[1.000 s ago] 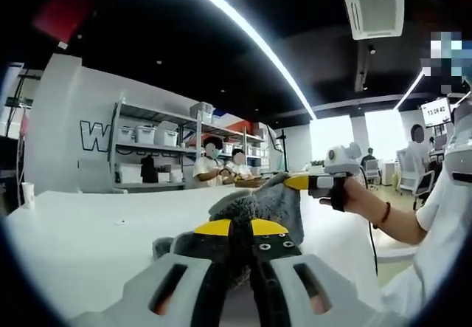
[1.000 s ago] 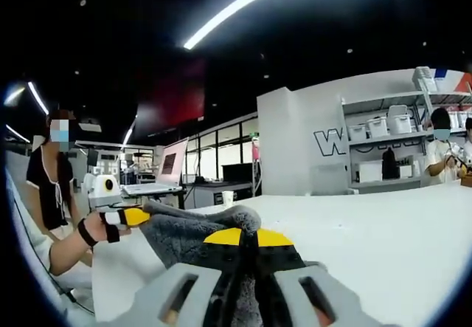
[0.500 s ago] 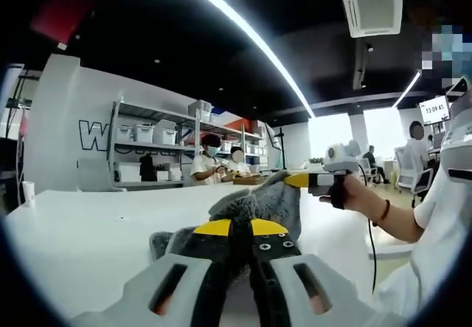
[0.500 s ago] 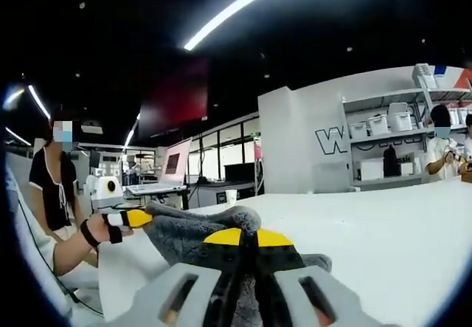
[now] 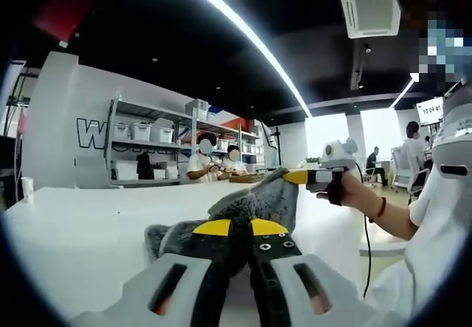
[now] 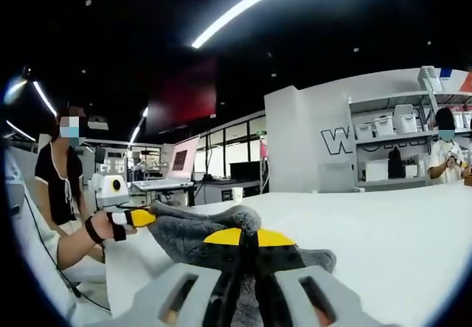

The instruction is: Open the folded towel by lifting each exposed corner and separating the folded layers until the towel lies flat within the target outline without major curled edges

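Note:
A grey fluffy towel (image 5: pixel 254 203) hangs stretched between my two grippers above a white table (image 5: pixel 81 231). My left gripper (image 5: pixel 240 229) is shut on one edge of it, yellow tips pressed together. Further right in the left gripper view, my right gripper (image 5: pixel 295 178) pinches the far corner, with a hand behind it. In the right gripper view the towel (image 6: pixel 199 227) runs leftwards from my right gripper (image 6: pixel 247 237), which is shut on it, to the left gripper (image 6: pixel 141 217) clamping the other end. A loose fold (image 6: pixel 318 257) droops to the right.
The white table (image 6: pixel 398 231) spreads wide around the towel. Shelves with white bins (image 5: pixel 151 146) and two people (image 5: pixel 214 166) stand beyond it. A laptop (image 6: pixel 177 168) sits on a desk at the left, near a seated person (image 6: pixel 63 176). A paper cup (image 6: pixel 237 193) stands at the far edge.
Both grippers keep their hold on the towel. The views have shifted slightly, and the towel's loose fold now sticks out a little more beside the jaws.

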The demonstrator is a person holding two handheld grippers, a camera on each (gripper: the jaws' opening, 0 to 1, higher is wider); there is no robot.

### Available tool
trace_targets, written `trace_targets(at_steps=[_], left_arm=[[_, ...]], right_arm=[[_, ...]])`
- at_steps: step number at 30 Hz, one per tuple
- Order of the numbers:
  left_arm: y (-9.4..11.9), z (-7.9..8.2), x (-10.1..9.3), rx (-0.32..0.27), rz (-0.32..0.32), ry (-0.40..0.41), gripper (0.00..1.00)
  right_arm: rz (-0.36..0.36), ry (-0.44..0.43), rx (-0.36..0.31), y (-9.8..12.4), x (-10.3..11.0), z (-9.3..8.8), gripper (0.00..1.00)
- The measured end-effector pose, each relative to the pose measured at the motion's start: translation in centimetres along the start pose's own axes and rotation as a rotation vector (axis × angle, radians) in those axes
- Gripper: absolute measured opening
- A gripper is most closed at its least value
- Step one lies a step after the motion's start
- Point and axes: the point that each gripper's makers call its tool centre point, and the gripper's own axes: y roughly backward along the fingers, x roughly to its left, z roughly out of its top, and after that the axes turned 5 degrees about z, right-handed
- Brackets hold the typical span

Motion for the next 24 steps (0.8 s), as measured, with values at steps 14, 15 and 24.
trace_targets(at_steps=[14,15,24], left_arm=[[1.0,-0.6,-0.9,-0.001,-0.022,0.003,0.06],[1.0,-0.6,-0.9,0.000,-0.022,0.006,0.06],[1.7,-1.4,-1.2,0.013,-0.018,0.019,0.07]], right_arm=[[0.028,-0.028,0.006,1.1,1.2,-0.8,0.00],[0.030,-0.032,0.007,1.1,1.3,-0.9,0.00],[0.055,-0.017,0.013,1.3,2.3,-1.4,0.00]])
